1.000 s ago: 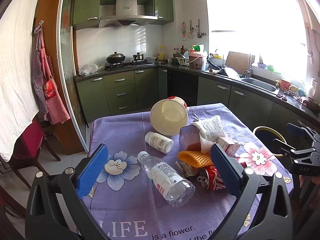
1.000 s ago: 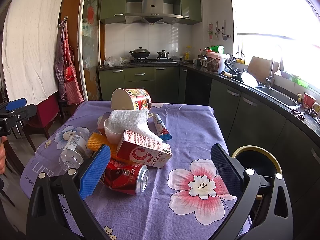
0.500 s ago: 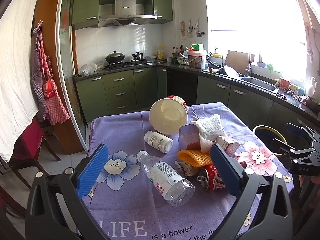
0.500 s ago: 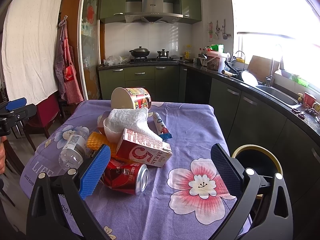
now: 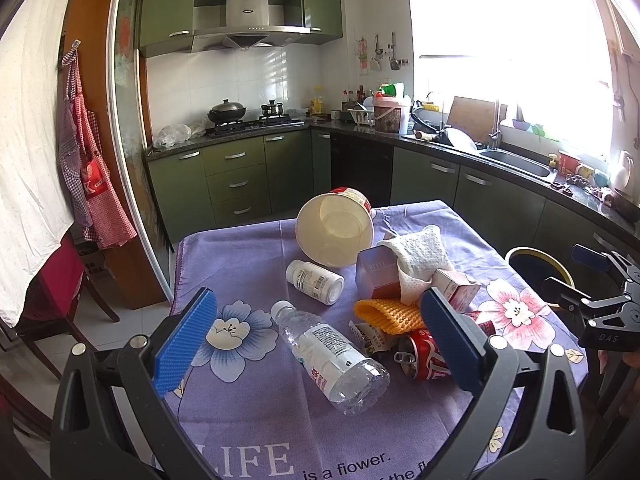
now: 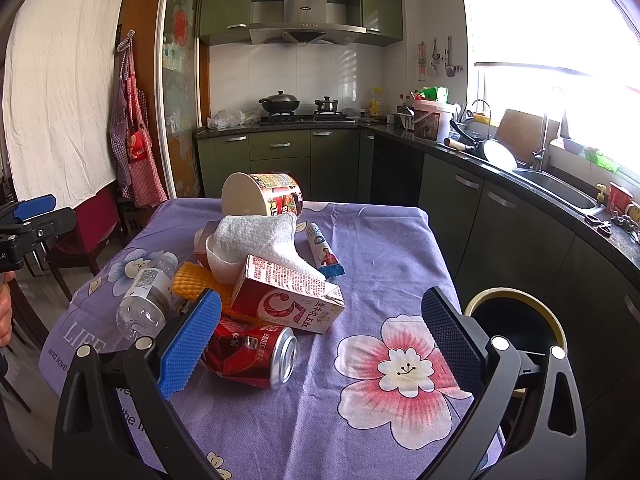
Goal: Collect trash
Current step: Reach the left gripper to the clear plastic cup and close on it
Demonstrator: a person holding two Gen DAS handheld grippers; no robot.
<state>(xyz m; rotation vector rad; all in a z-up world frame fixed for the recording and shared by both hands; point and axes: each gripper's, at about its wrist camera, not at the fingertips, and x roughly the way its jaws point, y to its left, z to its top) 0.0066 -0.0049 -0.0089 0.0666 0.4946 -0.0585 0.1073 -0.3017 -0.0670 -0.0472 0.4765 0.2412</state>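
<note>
We see a tabletop [image 6: 392, 248] under a purple flowered cloth, with the trash heaped on its middle. Just off its edge stands a dark bin [image 6: 516, 320] with a yellow rim. On the heap, the largest piece is a paper noodle bowl [image 5: 334, 234] tipped on its side at the far end. Nearer lies a clear plastic bottle [image 5: 330, 356] on its side, and a white towel [image 6: 256, 244] drapes over a pink box [image 5: 376, 276]. A red-and-white milk carton [image 6: 288, 296] leans against the towel, above a dented red can [image 6: 252, 356]. An orange foam net [image 5: 388, 314] sits between bottle and carton. A white pill bottle [image 5: 316, 282] lies beside the bowl, and a small tube [image 6: 322, 250] lies apart on the cloth. Our left gripper [image 5: 316, 344] hovers above the bottle, fingers spread wide and holding nothing. Our right gripper [image 6: 320, 344] hangs near the can, likewise spread and empty.
</note>
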